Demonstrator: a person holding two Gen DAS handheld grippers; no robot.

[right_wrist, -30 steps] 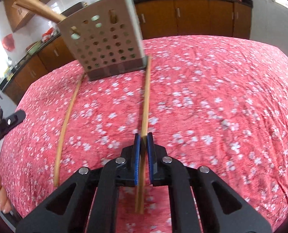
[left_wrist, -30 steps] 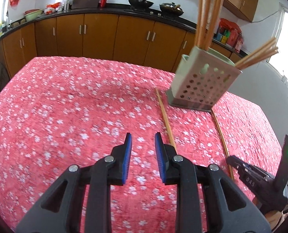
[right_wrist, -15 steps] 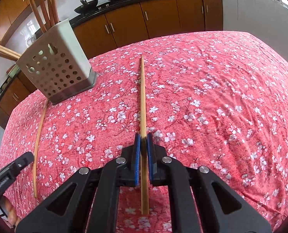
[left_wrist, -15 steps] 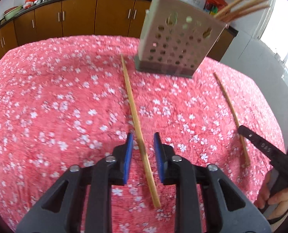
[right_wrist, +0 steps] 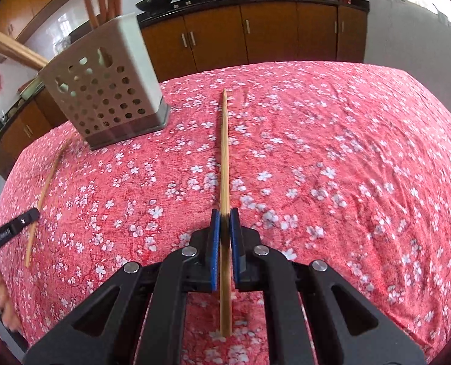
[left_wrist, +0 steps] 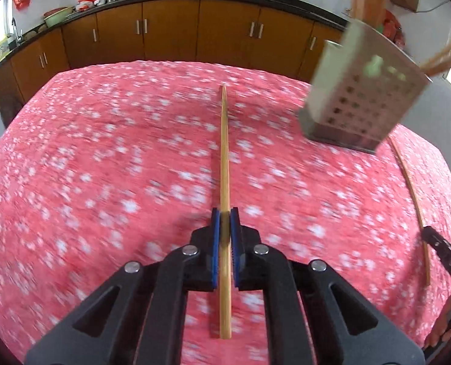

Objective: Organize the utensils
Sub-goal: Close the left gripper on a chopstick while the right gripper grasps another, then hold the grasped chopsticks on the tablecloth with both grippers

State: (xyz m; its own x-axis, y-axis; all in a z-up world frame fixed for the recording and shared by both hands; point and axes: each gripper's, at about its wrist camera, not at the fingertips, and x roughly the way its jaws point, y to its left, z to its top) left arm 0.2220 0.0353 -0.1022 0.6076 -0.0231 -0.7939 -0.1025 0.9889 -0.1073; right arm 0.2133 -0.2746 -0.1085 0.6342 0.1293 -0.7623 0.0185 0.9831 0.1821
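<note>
Chopstick (left_wrist: 224,140) clamped in left gripper (left_wrist: 224,217), long axis straight ahead; second chopstick (right_wrist: 224,146) likewise in right gripper (right_wrist: 224,217); holder (right_wrist: 104,91) nearer, forward-left of right.

I see a surface (right_wrist: 362,158) in red floral cloth; perforated holder (right_wrist: 104,91) stands far left, one chopstick (right_wrist: 43,194) lying at left edge.

White lettering stands on the black arm of the right gripper (left_wrist: 447,261), seen at the right edge of the left wrist view, reading roughly "DAS"; similar small white print sits on the left gripper (right_wrist: 5,232) at the left edge of the right wrist view, too blurred to read.
</note>
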